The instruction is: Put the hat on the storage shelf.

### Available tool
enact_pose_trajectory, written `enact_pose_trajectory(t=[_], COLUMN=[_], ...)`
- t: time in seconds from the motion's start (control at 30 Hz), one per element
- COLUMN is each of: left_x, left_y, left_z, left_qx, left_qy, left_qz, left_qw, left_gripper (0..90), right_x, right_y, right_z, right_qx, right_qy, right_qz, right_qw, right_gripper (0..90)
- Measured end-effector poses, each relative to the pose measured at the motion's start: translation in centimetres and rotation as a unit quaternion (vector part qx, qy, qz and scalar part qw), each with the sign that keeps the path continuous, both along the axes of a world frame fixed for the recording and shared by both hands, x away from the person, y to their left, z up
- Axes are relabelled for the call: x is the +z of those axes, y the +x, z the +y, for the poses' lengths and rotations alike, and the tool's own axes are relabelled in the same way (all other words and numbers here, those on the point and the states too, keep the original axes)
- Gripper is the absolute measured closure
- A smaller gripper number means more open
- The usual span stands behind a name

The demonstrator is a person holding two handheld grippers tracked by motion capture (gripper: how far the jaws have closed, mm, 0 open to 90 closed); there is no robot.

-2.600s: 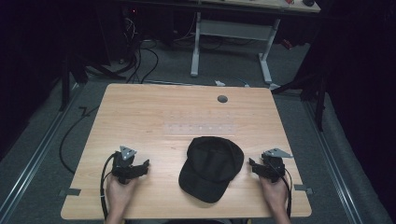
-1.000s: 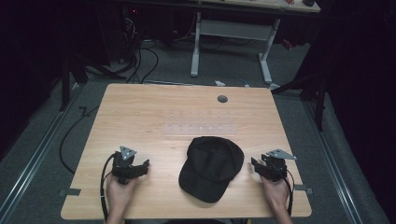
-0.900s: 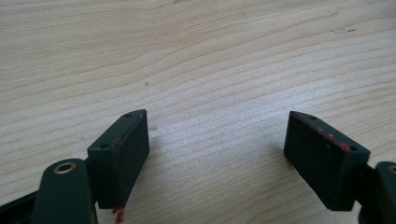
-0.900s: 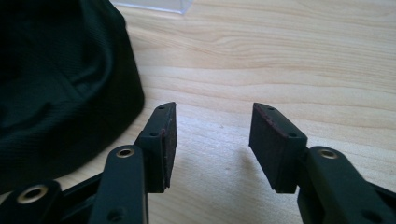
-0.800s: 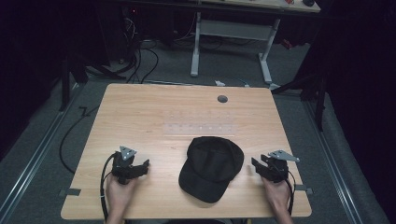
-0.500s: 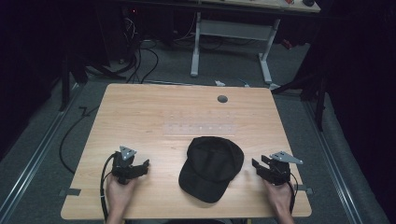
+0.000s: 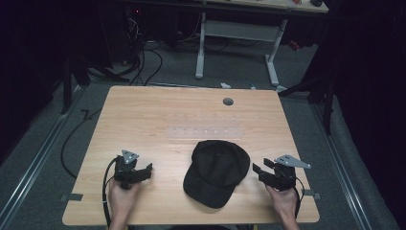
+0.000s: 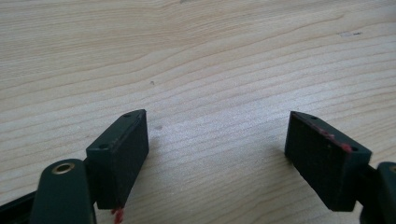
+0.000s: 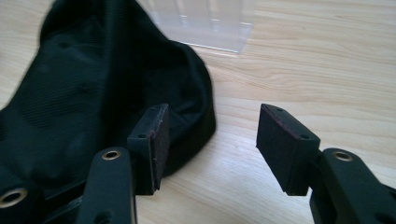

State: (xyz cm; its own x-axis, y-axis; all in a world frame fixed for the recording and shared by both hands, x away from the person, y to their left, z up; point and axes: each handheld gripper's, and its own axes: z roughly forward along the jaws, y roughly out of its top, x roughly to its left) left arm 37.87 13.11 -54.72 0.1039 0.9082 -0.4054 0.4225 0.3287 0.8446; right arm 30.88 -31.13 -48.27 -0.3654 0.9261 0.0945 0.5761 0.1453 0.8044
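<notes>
A black cap (image 7: 216, 171) lies on the wooden table (image 7: 158, 115), near its front edge, brim toward the person. My right gripper (image 7: 258, 170) sits just right of the cap, open, jaws pointing at it. In the right gripper view the cap (image 9: 93, 93) spreads across the left, and the gripper (image 9: 209, 140) has bare wood between its pads; the left pad stands in front of the cap's edge. My left gripper (image 7: 144, 170) rests at the front left, open, well apart from the cap. The left gripper view has that gripper (image 8: 217, 154) over bare wood.
A clear plastic strip (image 7: 205, 132) lies flat on the table behind the cap, also seen as a clear strip (image 9: 205, 23) in the right gripper view. A round grommet (image 7: 228, 101) sits near the far edge. A second desk's legs (image 7: 201, 48) and cables stand on the floor beyond.
My right gripper has shifted slightly to the right and toward the front edge, away from the cap. The left gripper and the cap have stayed put.
</notes>
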Motion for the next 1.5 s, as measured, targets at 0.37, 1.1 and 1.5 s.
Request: enact_pose_trajectory(t=[0.37,1.1,1.5], left_x=[0.0,0.0,0.0], left_y=[0.0,0.0,0.0], left_z=[0.0,-0.1,0.0], left_qx=[0.0,0.0,0.0], left_qy=[0.001,0.004,0.005], left_qz=[0.0,-0.001,0.0], left_qw=[1.0,1.0,1.0], left_gripper=[21.9,21.8,21.8], right_x=[1.8,1.5,1.1], right_y=[0.1,3.1,4.1], right_z=[1.9,5.5,6.1], right_qx=[0.037,0.064,0.048], right_qy=[0.0,-0.008,-0.007], right_qz=[-0.01,0.013,0.015], right_qw=[0.9993,0.9979,0.9987], right_gripper=[42.8,56.7,61.2])
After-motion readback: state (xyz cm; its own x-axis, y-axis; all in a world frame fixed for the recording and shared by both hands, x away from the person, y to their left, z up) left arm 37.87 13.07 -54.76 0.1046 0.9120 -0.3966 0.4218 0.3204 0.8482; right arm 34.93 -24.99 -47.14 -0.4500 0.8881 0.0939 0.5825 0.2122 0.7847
